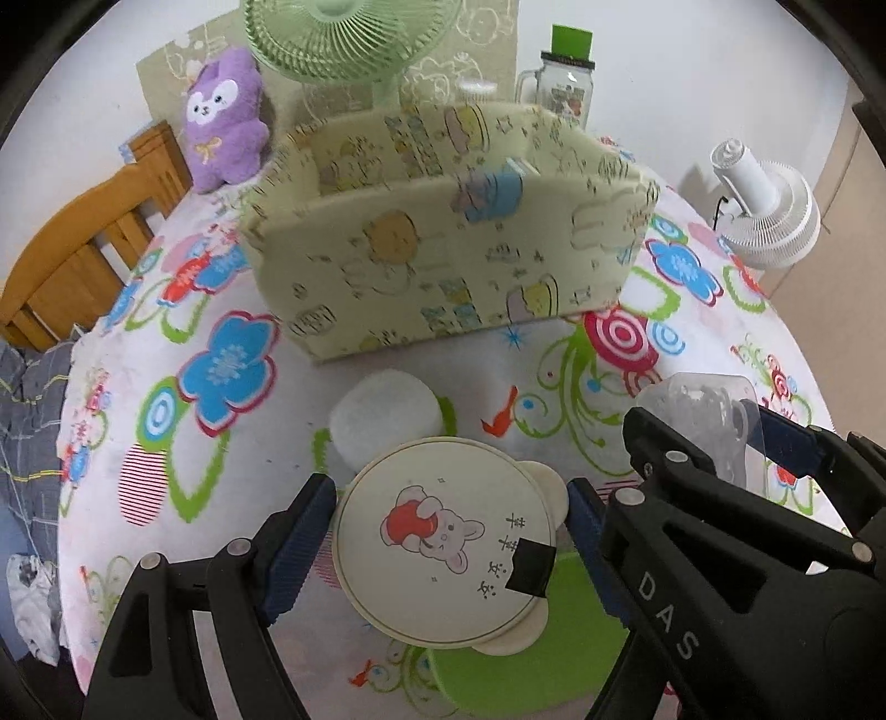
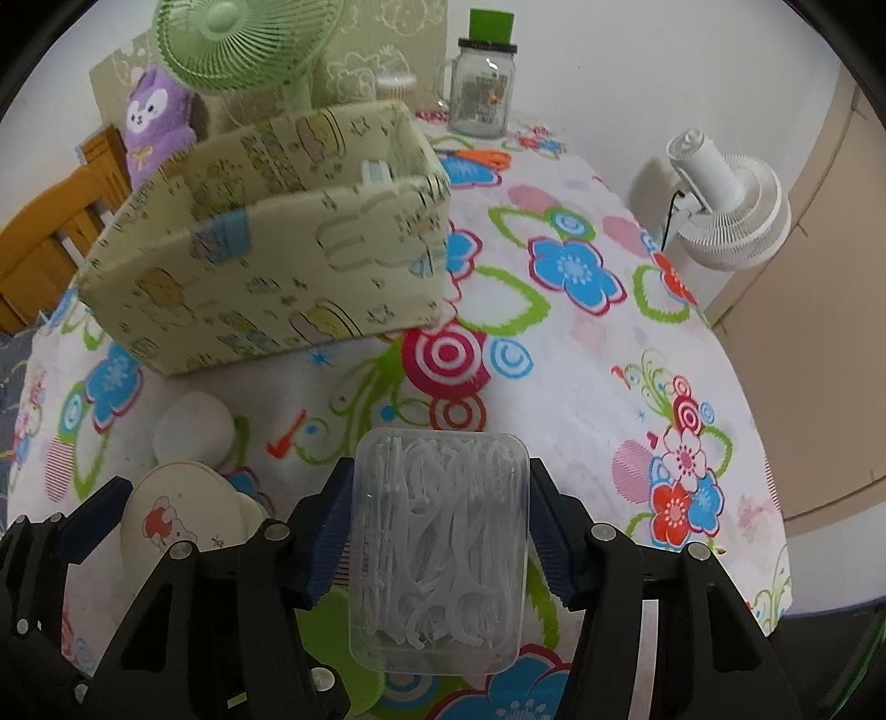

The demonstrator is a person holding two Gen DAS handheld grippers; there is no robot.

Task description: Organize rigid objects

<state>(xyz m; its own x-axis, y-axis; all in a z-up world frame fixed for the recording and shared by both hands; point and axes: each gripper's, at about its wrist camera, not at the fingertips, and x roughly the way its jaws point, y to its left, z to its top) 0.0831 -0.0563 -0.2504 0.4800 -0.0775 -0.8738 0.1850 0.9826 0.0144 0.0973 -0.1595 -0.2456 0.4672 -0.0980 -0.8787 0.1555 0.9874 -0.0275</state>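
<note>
My left gripper [image 1: 448, 498] is shut on a round cream tin [image 1: 443, 537] with a bunny picture, its blue pads [image 1: 302, 540] pressing both sides. My right gripper [image 2: 440, 471] is shut on a clear plastic box of white floss picks [image 2: 437, 548], just above the flowered tablecloth [image 2: 581, 376]. A white round container [image 1: 387, 410] sits on the cloth just beyond the tin. Behind it stands an open fabric storage box [image 1: 443, 266] with a cartoon print; something light blue shows inside. In the right wrist view the left gripper [image 2: 188, 509] and its tin [image 2: 171, 526] are at the lower left.
A green fan [image 1: 343, 39], a purple plush [image 1: 224, 119] and a glass jar with a green lid [image 1: 567, 83] stand behind the storage box. A white fan [image 1: 764, 216] is off the table's right edge. A wooden chair [image 1: 83, 260] is at left.
</note>
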